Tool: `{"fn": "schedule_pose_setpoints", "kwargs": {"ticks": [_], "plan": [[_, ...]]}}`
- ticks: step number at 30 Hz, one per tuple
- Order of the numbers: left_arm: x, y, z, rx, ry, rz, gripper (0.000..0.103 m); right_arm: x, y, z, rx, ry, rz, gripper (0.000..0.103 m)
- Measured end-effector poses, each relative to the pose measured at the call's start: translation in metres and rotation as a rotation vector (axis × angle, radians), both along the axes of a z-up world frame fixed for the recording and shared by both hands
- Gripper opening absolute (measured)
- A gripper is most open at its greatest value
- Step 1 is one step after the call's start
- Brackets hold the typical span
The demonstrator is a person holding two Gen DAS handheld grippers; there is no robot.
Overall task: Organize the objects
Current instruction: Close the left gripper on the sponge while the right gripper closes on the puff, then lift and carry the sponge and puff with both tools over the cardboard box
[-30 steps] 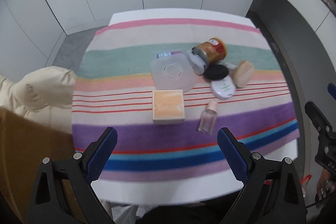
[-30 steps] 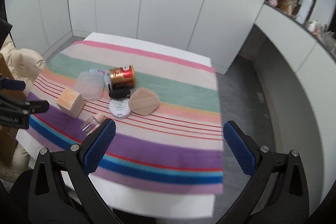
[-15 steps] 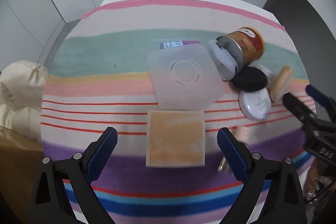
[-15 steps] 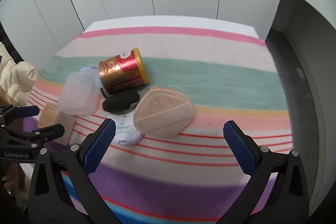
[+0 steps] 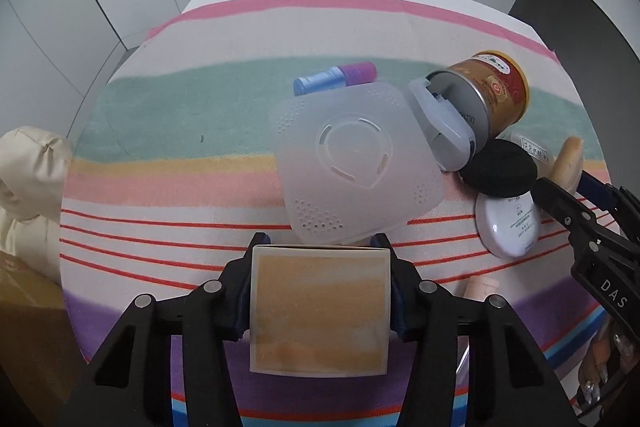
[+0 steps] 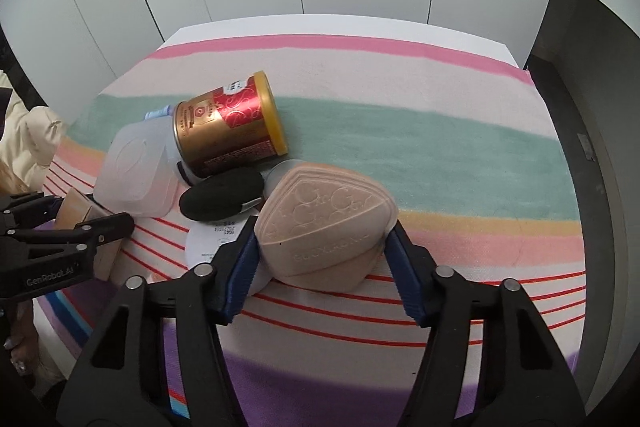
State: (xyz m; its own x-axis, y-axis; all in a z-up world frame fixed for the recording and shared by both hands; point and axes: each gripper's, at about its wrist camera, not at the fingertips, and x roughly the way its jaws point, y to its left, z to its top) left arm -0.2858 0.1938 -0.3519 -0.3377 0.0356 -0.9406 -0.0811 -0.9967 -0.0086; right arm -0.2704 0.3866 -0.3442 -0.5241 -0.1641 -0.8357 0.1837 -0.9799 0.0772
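Here the left gripper (image 5: pixel 320 247) had just closed its jaws on the square orange box (image 5: pixel 320 311) at the near purple stripe; rightward, the right gripper (image 6: pixel 322 243) had closed on the beige triangular case (image 6: pixel 326 227).

Left gripper (image 5: pixel 320 247) and right gripper (image 6: pixel 322 241) just closed, each gripping something.

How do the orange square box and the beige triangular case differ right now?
Shape: the orange square box is flat-topped and square with a pale rim; the beige triangular case is a rounded triangle with embossed lettering.
Holder: the left gripper clamps the box; the right gripper clamps the case.
Neighbours: the box lies beside the translucent lid; the case leans over the white compact.
Shared: both on the striped cloth.
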Motion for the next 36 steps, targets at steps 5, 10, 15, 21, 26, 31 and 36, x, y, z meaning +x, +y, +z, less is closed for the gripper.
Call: {"fn": "schedule_pose_setpoints", "kwargs": {"ticks": [5, 10, 15, 21, 26, 31, 36], "plan": [[0.004, -0.003, 0.001, 0.011, -0.026, 0.014, 0.053, -0.001, 0.001, 0.005, -0.001, -0.005, -0.005, 0.057], [0.005, -0.003, 0.008, 0.009, -0.023, 0.021, 0.053, 0.002, 0.005, 0.015, 0.0, -0.007, -0.025, 0.057], [0.007, 0.0, 0.02, -0.007, 0.006, 0.021, 0.053, 0.001, 0.01, 0.029, -0.014, -0.012, -0.056, 0.057], [0.005, 0.0, 0.038, -0.004, 0.006, 0.037, 0.053, 0.003, 0.018, 0.054, -0.027, -0.007, -0.092, 0.057], [0.004, 0.0, 0.066, -0.012, 0.029, 0.033, 0.053, 0.007, 0.023, 0.084, -0.023, 0.012, -0.104, 0.057], [0.002, -0.004, 0.11, -0.01, 0.066, 0.03, 0.053, 0.011, 0.023, 0.13, -0.023, 0.052, -0.117, 0.057], [0.001, -0.009, 0.16, 0.003, 0.113, 0.014, 0.053, 0.015, 0.014, 0.184, 0.003, 0.114, -0.104, 0.057]]}}
